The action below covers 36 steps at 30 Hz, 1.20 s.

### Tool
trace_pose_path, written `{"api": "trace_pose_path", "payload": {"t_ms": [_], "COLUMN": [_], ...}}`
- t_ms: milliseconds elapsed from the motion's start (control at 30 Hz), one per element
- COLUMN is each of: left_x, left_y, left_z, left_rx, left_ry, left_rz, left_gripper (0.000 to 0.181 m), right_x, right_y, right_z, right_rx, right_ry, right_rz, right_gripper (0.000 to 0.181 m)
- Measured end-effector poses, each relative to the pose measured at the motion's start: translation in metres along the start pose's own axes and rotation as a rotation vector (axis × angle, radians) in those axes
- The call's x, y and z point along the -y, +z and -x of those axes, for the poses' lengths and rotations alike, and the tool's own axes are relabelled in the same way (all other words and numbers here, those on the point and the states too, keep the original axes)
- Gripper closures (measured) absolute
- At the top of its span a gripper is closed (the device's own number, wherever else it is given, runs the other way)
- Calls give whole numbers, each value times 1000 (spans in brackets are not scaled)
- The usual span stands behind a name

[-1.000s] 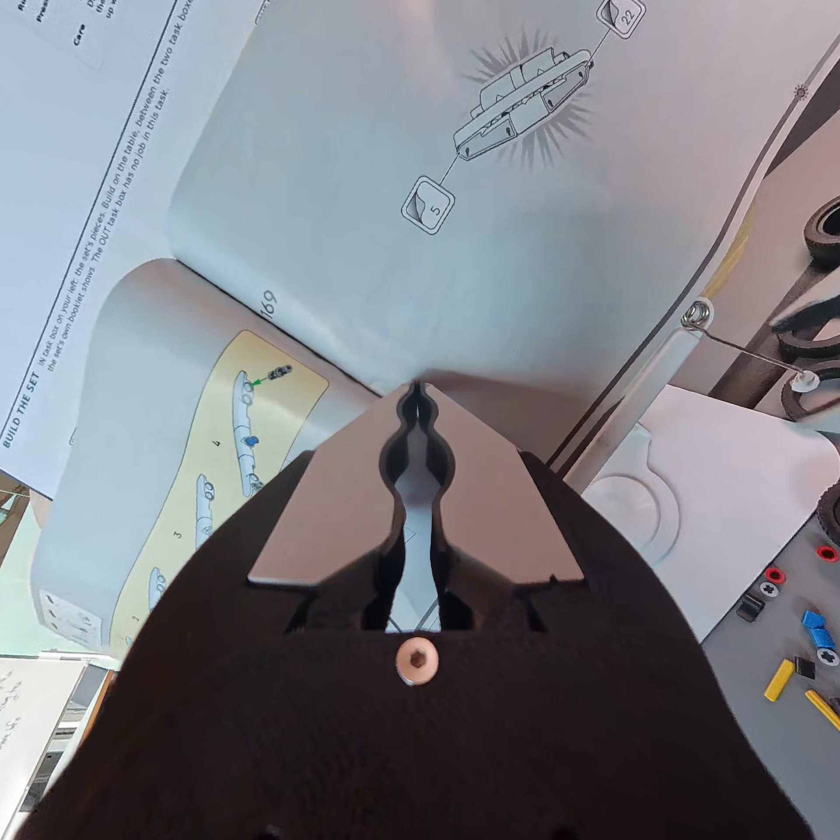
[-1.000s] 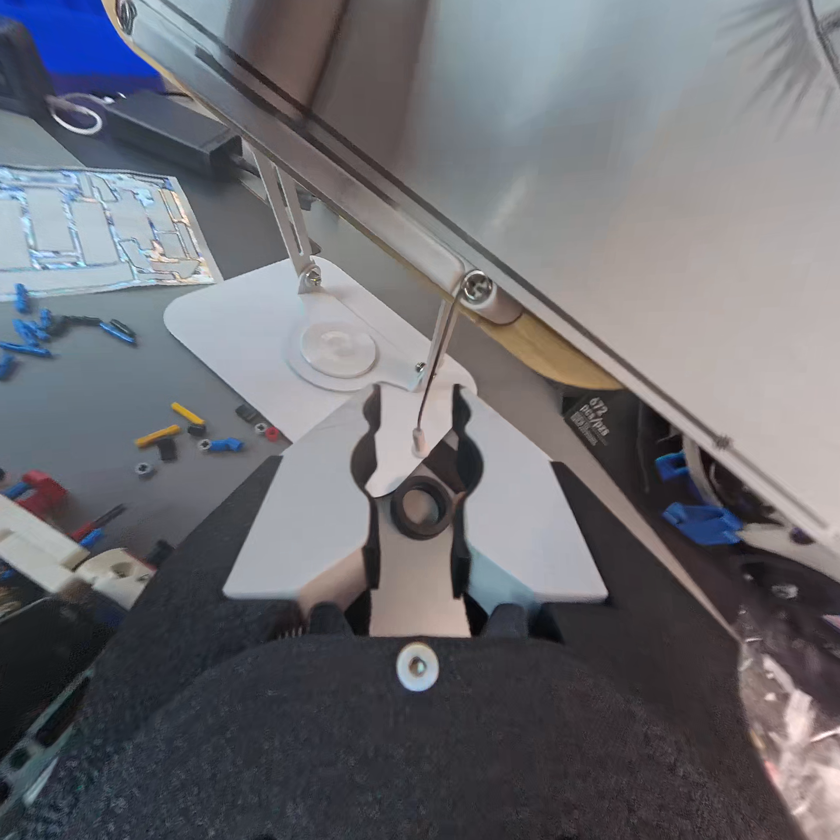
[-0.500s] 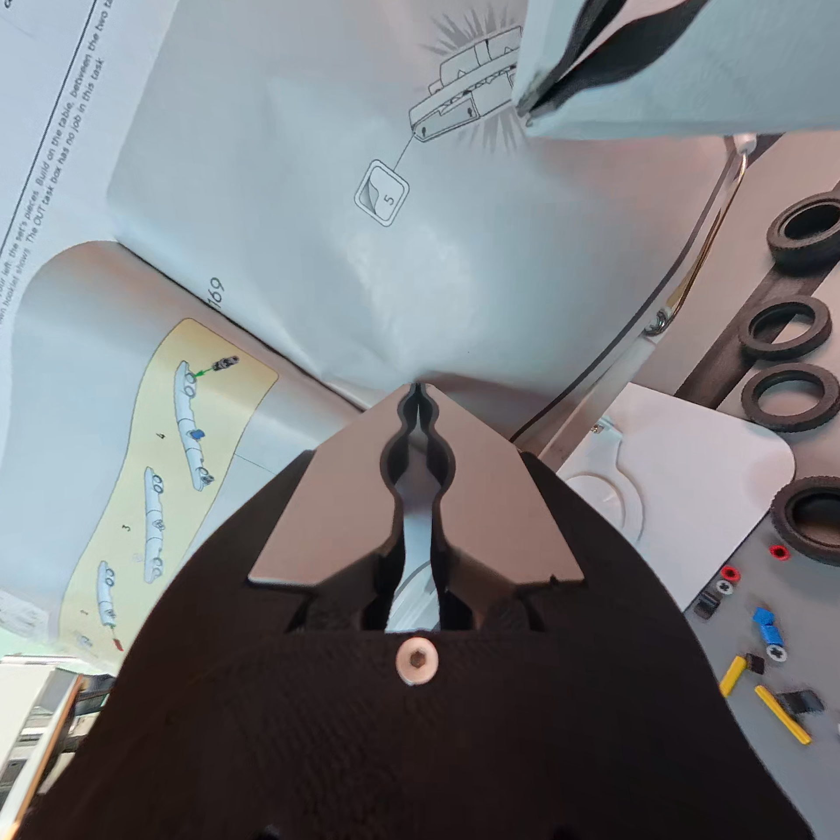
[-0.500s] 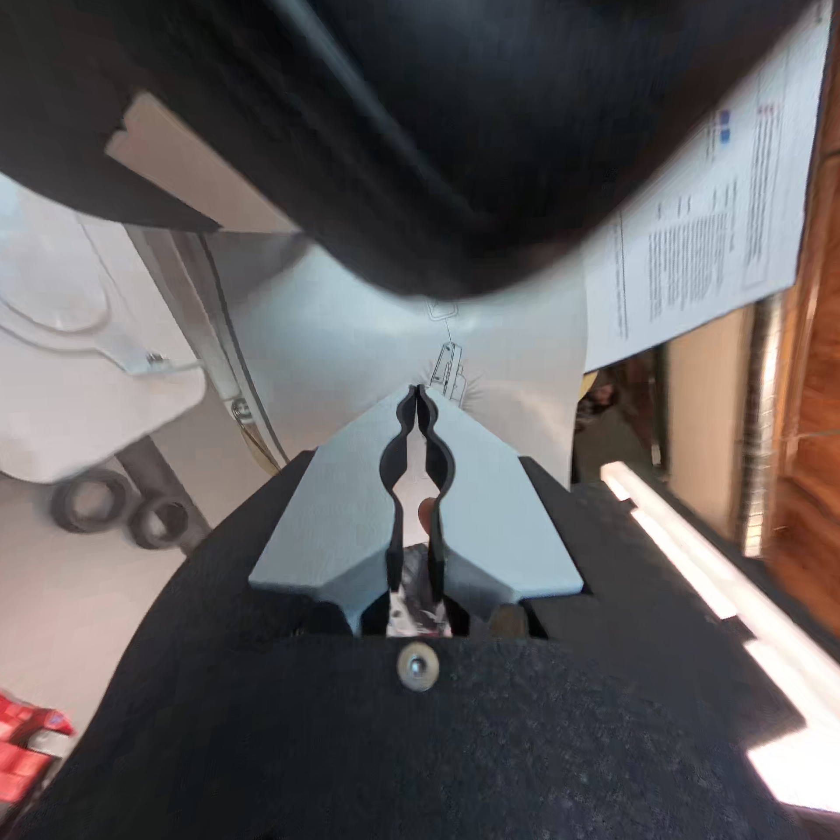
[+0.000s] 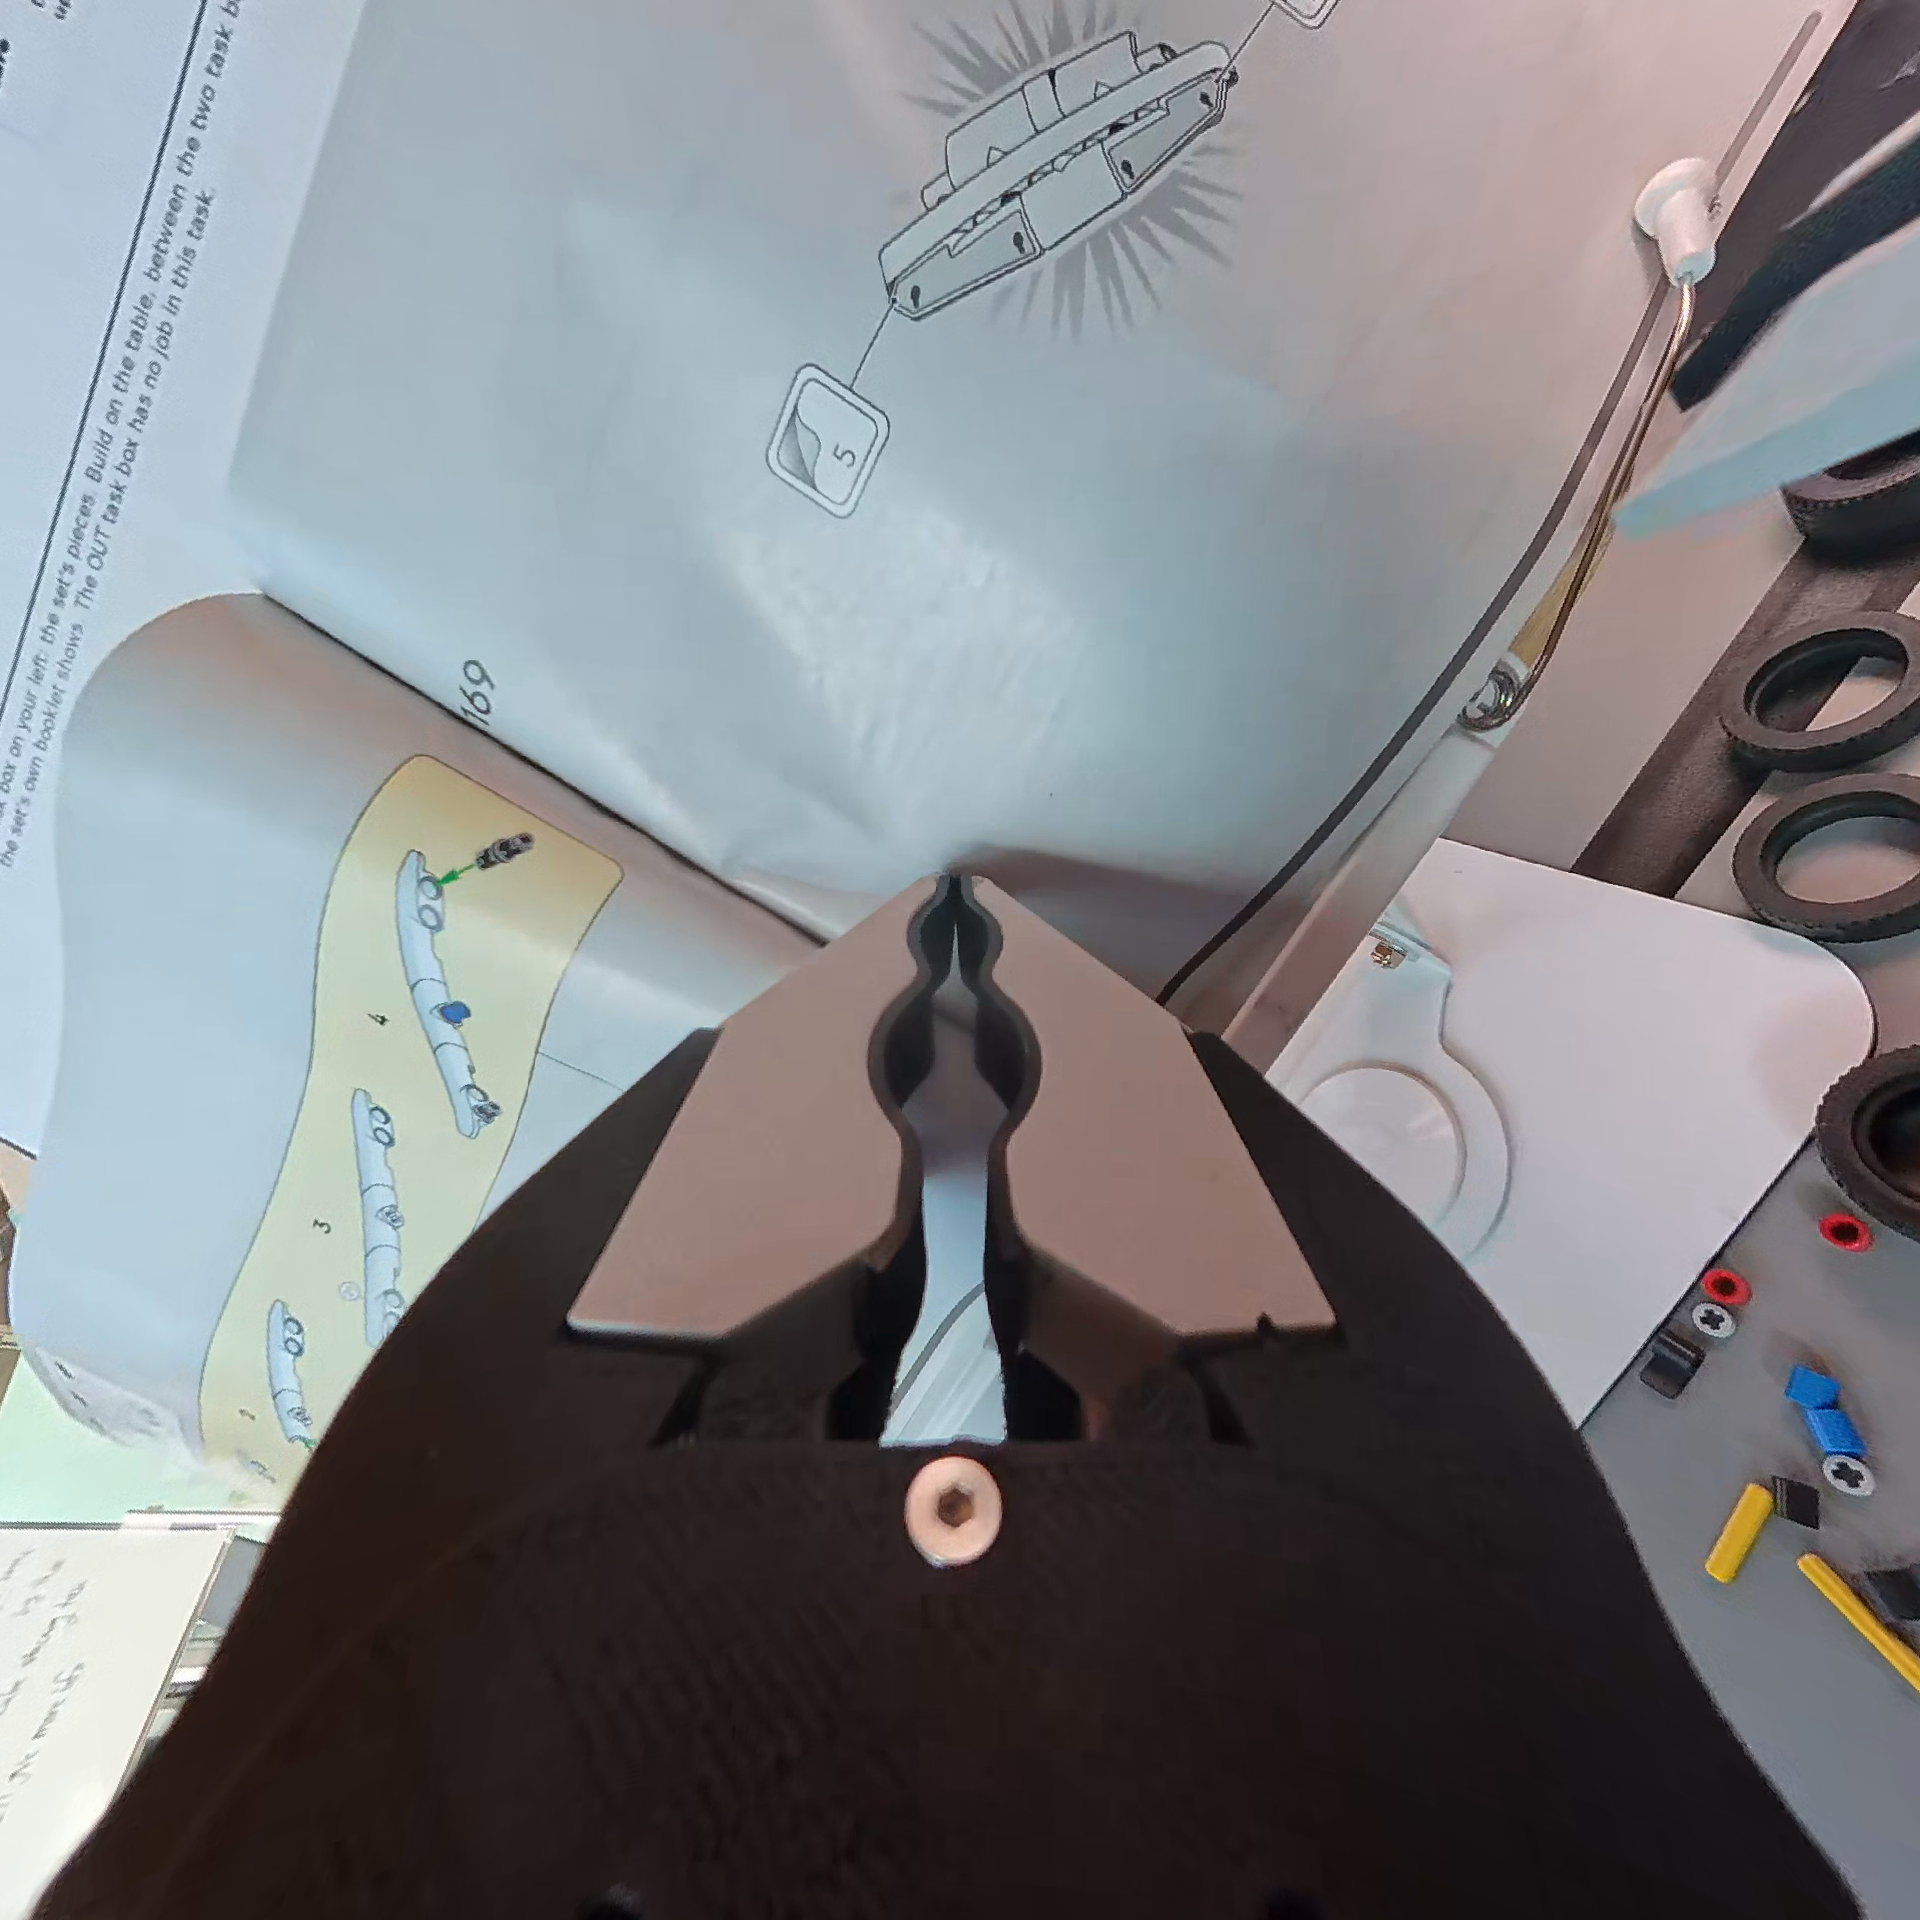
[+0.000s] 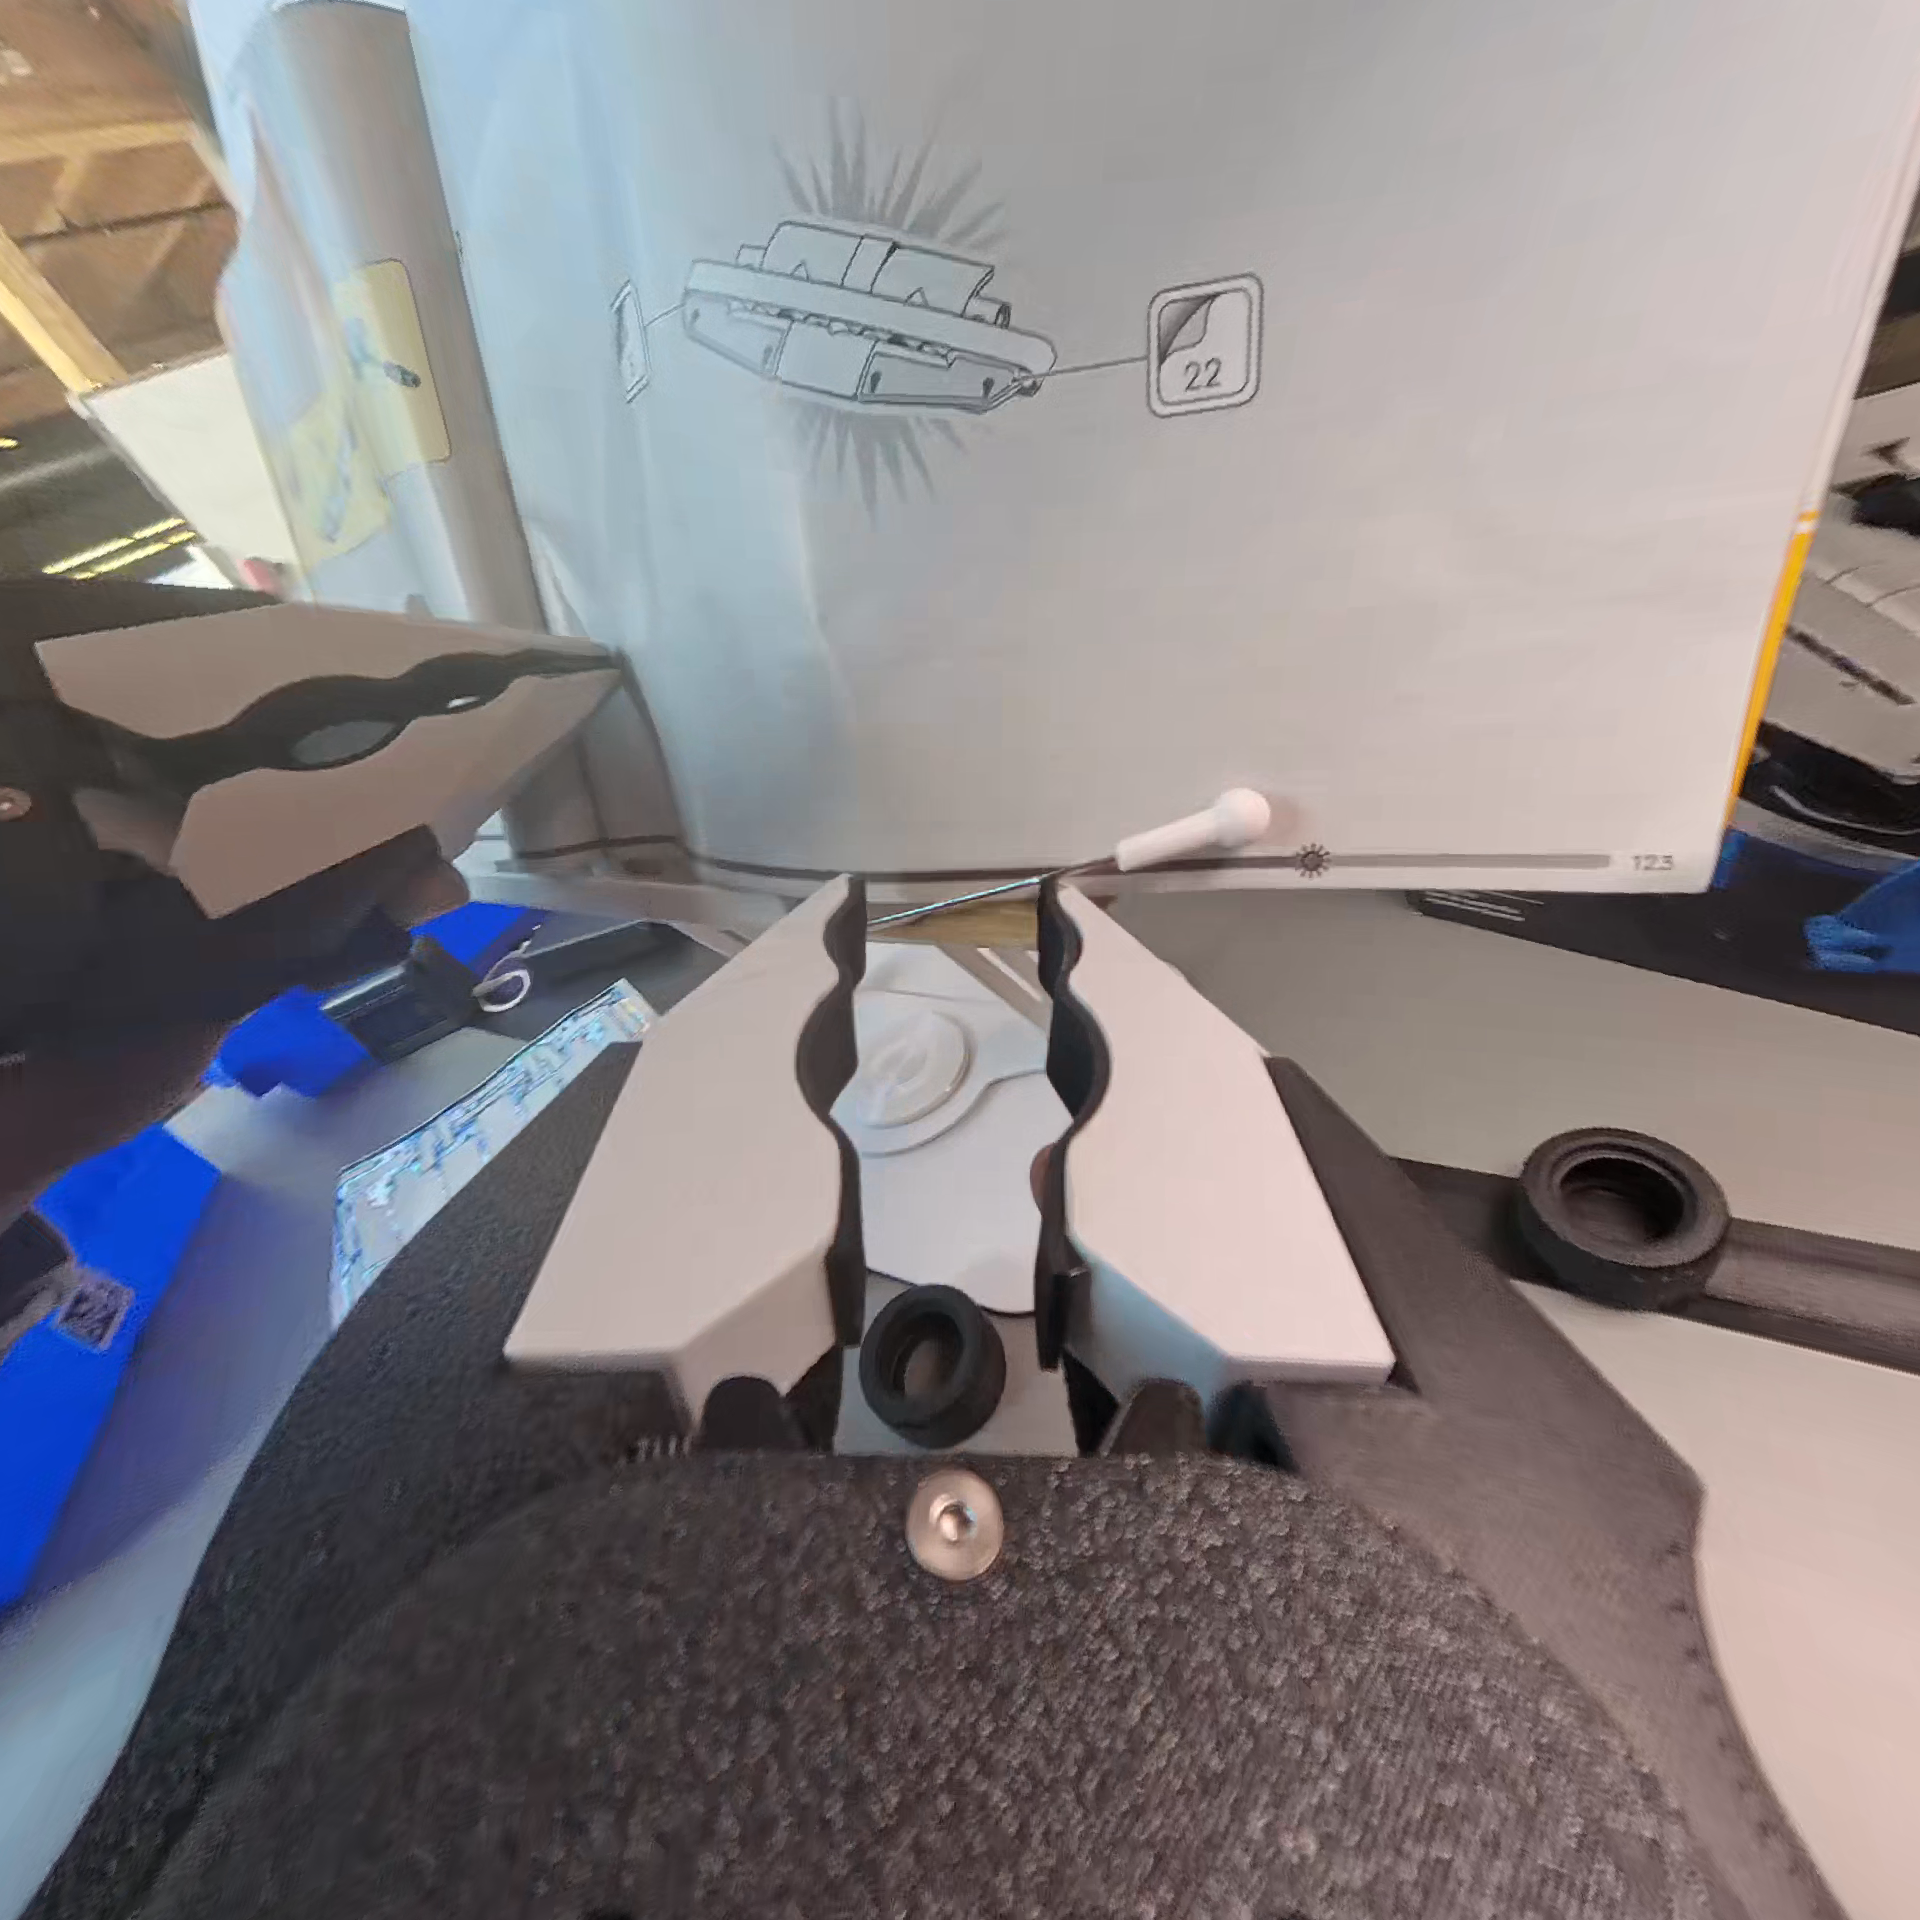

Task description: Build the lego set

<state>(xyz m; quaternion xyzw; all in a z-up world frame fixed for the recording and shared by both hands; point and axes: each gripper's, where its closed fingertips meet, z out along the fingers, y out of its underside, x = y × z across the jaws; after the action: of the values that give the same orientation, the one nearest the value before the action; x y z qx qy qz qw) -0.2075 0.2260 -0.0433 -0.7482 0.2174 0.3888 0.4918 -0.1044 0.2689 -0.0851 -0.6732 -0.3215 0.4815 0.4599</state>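
The instruction booklet stands open on a white stand. My left gripper is shut on the lower edge of its right-hand page, which buckles slightly there. In the right wrist view it comes in from the left at the page. My right gripper is open and empty just below the page's bottom edge. The stand's wire page holder runs past its fingertips, with its white tip resting on the page. The right gripper also shows at the left wrist view's top right.
Black tyres lie right of the stand; one lies under my right gripper and another to its right. Small yellow, blue and red pieces are scattered on the grey table. A sticker sheet lies at left. My right fingertips sit around 12 cm from my left ones.
The wire page holder has swung up from the table side onto the page. My right gripper, shut half a second ago, has opened and drawn back below the page. My left gripper still holds the page.
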Motion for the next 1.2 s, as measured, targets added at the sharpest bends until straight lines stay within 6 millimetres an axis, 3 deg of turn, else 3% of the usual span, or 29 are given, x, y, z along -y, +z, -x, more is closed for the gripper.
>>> {"api": "trace_pose_path", "payload": {"t_ms": [67,233,367,433,533,733,900,967,1033,1100,1200], "left_x": [0,-1,-1,0,-4,-4,-10,-14,-15,-17,-26], "left_y": [0,1,-1,-2,-3,-12,-36,-50,-67,-85,-105], "left_z": [0,0,0,0,-1,1,5,6,5,5,6], "left_rx": [5,-1,-13,-33,-49,-92,-121,-125,-132,-126,-83], "left_ry": [8,8,-22,-56,-82,-213,-396,-474,-561,-642,-716], "left_rz": [3,-1,-18,-39,-38,-110,-168,-196,-242,-290,-326], "left_gripper": [181,181,181,181,181,181,181,180,179,177,176], "right_x": [8,28,30,14,9,8,8,12,30,40,30], "right_y": [3,13,33,42,48,46,43,33,17,8,18], "right_z": [-8,15,44,61,64,62,61,58,48,20,-15], "right_rx": [-95,-94,-27,66,12,64,67,76,27,-93,-175], "right_ry": [-40,-228,-563,-750,-1056,-893,-837,-809,-747,-661,-644], "right_rz": [-18,-25,29,75,76,103,84,55,-62,-90,5], "right_gripper": [172,181,181,181,181,181,181,173,173,179,181]}}
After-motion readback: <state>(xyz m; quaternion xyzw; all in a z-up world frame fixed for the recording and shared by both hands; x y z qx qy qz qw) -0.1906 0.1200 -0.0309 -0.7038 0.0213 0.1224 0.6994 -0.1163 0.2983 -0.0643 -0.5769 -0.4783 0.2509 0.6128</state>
